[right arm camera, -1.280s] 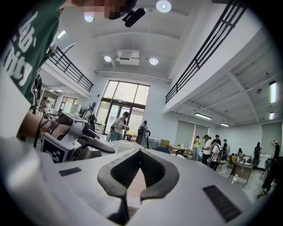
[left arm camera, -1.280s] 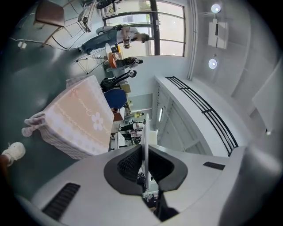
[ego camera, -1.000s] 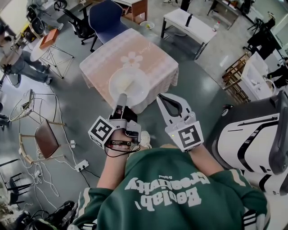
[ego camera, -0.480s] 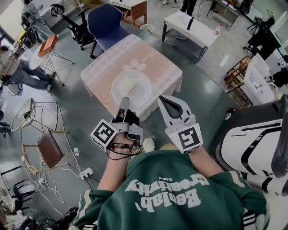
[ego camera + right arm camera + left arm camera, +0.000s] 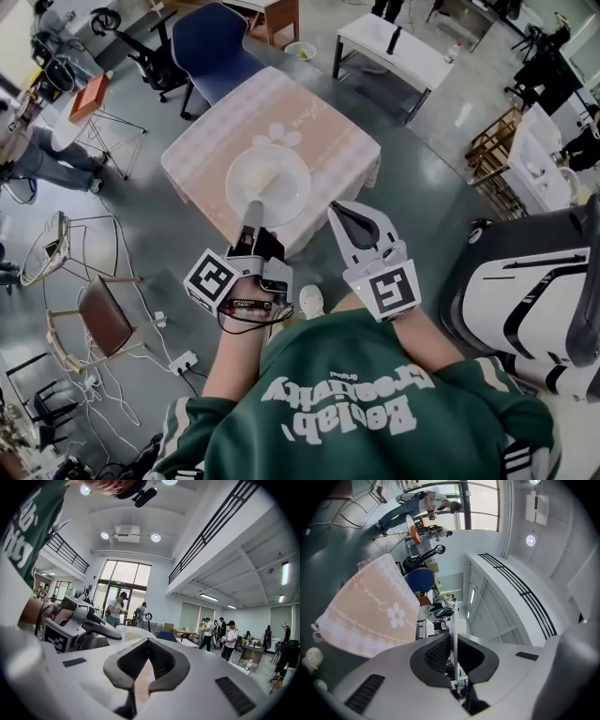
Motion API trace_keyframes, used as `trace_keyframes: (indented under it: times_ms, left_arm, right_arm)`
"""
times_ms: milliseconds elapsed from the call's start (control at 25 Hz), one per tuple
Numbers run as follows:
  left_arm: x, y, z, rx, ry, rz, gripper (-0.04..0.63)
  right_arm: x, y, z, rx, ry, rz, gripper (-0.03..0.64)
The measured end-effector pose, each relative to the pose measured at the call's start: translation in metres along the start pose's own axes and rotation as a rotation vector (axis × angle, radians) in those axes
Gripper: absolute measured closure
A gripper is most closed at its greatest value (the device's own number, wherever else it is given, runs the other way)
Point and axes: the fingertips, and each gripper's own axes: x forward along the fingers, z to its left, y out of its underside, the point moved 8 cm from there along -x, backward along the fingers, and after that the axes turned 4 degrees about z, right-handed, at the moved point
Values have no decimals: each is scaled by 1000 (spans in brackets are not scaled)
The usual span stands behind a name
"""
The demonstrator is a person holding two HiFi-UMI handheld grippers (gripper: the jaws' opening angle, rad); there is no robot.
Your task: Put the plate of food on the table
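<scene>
My left gripper (image 5: 253, 212) had its fingers clamped on the plate of food (image 5: 274, 176), near the pink-clothed table (image 5: 323, 127). The right gripper (image 5: 340, 208) had its fingers closed, empty.

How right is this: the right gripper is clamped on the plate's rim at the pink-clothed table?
No: the left gripper clamps the plate by its rim at the pink-clothed table, per the left gripper view. The right gripper is shut, empty.

The person wears a green sweatshirt (image 5: 347, 412) with white lettering and white-striped sleeves. The left gripper (image 5: 252, 214) and right gripper (image 5: 345, 211) are pale grey with black-lined jaws, each bearing a black-and-white marker cube.
</scene>
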Motion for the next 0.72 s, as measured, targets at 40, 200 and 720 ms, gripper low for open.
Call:
trace_keyframes:
  times_ms: [40,200,720]
  left_arm:
    - [1,0,0,0,-2,4,568]
    - [1,1,2,-10,-10,9,568]
    - [6,1,9,-26,-24,-22,568]
  right_arm:
    - [2,0,-1,2,0,3,601]
    - [6,0,-4,4,-3,5,601]
    - [24,1,-13,-1,-44,-5,601]
